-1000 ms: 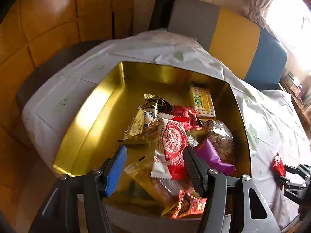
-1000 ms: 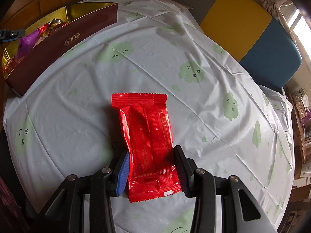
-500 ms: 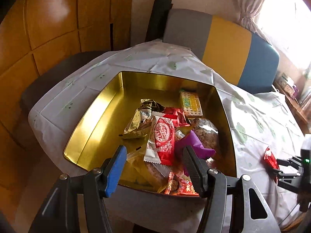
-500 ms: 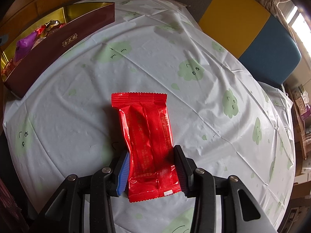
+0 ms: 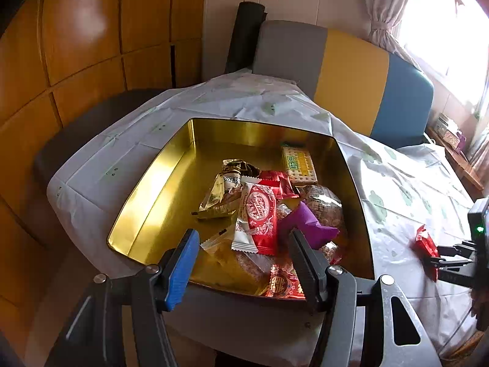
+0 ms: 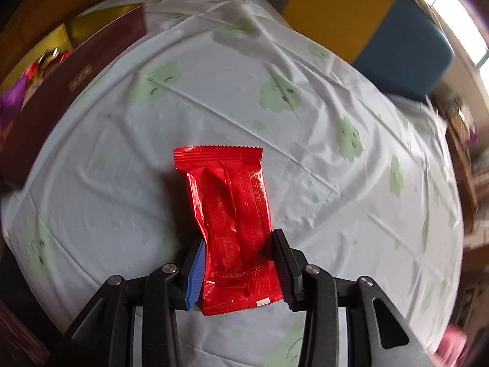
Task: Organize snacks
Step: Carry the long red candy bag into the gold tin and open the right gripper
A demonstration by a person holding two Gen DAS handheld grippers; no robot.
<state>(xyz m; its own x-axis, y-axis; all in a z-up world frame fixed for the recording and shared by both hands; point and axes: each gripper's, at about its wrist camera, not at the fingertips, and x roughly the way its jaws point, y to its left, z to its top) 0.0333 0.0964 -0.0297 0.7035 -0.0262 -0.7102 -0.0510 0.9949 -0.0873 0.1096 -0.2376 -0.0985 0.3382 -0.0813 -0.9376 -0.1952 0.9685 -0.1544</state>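
Your right gripper clamps the red snack pkt, prob. lifted off the tablecloth; left gripper gapes empty near the tin, already well stocked w/ snacks.

the snack packet is bright glossy red with faint small print, lying on a tabletop covered in pale white cloth patterned with light green cloud-like faces; left of the packet, the tin is shiny gold inside and dark maroon outside; in the tin lie a red-and-white wrapper, a purple one, a gold one and a yellow-green checked pack
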